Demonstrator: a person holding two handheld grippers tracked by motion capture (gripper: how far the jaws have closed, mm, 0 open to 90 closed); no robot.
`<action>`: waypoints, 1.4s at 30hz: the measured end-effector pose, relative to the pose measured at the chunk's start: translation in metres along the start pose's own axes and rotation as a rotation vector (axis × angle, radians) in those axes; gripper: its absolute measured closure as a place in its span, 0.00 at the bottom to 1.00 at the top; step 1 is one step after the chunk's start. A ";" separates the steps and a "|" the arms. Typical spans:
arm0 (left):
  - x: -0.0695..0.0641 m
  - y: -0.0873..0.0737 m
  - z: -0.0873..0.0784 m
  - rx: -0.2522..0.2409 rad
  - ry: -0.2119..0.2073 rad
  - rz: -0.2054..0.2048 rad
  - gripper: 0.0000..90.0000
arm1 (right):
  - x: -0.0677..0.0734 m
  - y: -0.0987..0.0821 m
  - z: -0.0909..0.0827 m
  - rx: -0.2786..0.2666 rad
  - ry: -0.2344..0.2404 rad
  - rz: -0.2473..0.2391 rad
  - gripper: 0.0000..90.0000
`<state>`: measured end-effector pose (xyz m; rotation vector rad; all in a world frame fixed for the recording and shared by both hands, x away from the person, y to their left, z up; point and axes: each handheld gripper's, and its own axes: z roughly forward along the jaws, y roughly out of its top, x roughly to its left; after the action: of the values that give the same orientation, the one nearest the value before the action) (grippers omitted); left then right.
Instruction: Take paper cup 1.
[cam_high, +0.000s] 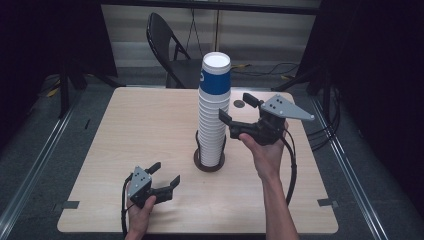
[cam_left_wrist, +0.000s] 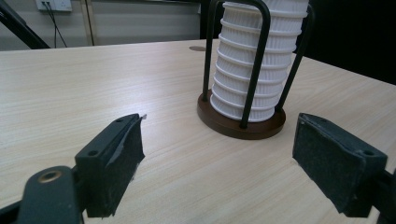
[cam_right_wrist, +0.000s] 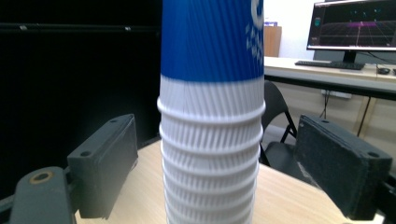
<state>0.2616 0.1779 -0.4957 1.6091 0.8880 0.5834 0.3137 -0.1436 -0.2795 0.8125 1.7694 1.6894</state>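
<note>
A tall stack of white ribbed paper cups (cam_high: 214, 120) stands in a black wire holder with a round brown base (cam_high: 209, 164) at the table's middle. The top cup (cam_high: 215, 76) is blue. My right gripper (cam_high: 236, 108) is held up at the stack's right side, open, level with the upper cups. In the right gripper view the stack (cam_right_wrist: 212, 154) and blue cup (cam_right_wrist: 212, 37) rise just ahead between the spread jaws, which do not touch them. My left gripper (cam_high: 165, 173) rests low near the table's front left, open, with nothing between its fingers. Its view looks at the stack (cam_left_wrist: 254, 60) and the base (cam_left_wrist: 240, 126).
The wooden table (cam_high: 145, 120) has a small dark round spot (cam_high: 239, 104) behind the right gripper. A black folding chair (cam_high: 167, 40) stands beyond the far edge. A desk with a monitor (cam_right_wrist: 355, 23) is in the background.
</note>
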 end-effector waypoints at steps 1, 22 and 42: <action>0.000 0.000 0.000 0.000 0.000 -0.001 0.18 | 0.000 0.000 0.000 0.000 0.000 0.000 0.14; 0.000 0.000 0.000 0.004 -0.009 0.006 0.18 | -0.009 0.032 0.038 -0.020 0.063 0.005 0.14; 0.000 0.000 -0.001 -0.002 -0.009 -0.001 0.18 | -0.010 0.034 0.066 0.029 0.076 -0.005 0.14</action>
<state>0.2610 0.1783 -0.4958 1.6080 0.8814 0.5755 0.3713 -0.1060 -0.2487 0.7642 1.8493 1.7162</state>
